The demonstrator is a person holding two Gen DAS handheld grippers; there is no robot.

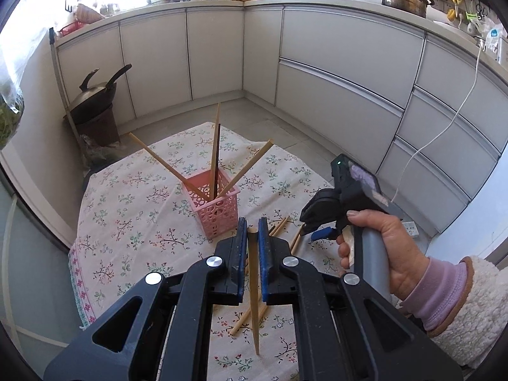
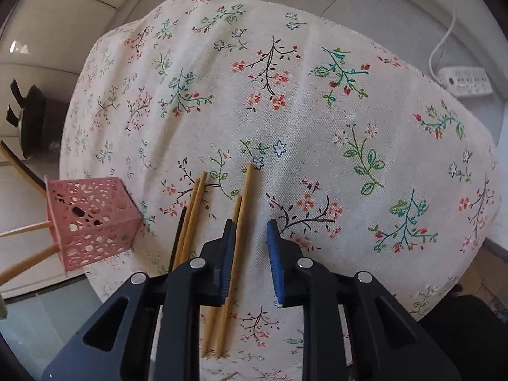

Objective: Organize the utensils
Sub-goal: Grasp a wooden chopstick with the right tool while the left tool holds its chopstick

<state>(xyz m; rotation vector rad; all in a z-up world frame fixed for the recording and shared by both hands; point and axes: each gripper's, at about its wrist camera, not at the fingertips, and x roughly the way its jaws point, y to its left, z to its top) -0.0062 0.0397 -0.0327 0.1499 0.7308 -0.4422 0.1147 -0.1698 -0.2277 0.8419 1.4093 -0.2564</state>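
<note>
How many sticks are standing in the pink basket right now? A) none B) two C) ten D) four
D: in the left wrist view the pink basket holds four chopsticks, three light wooden ones fanning outward and one dark chopstick near the middle, while the left gripper grips another wooden chopstick not yet in it.

Two fisheye wrist views over a floral tablecloth [image 1: 133,222], in a kitchen.

The left wrist camera sits higher and looks level across the table toward the corner cabinets [image 1: 222,54], with the right gripper [image 1: 312,230] at its right. The right wrist camera hangs close above, looking steeply down. Both views share the pink basket [image 2: 90,219] and loose chopsticks [image 2: 244,209].
</note>
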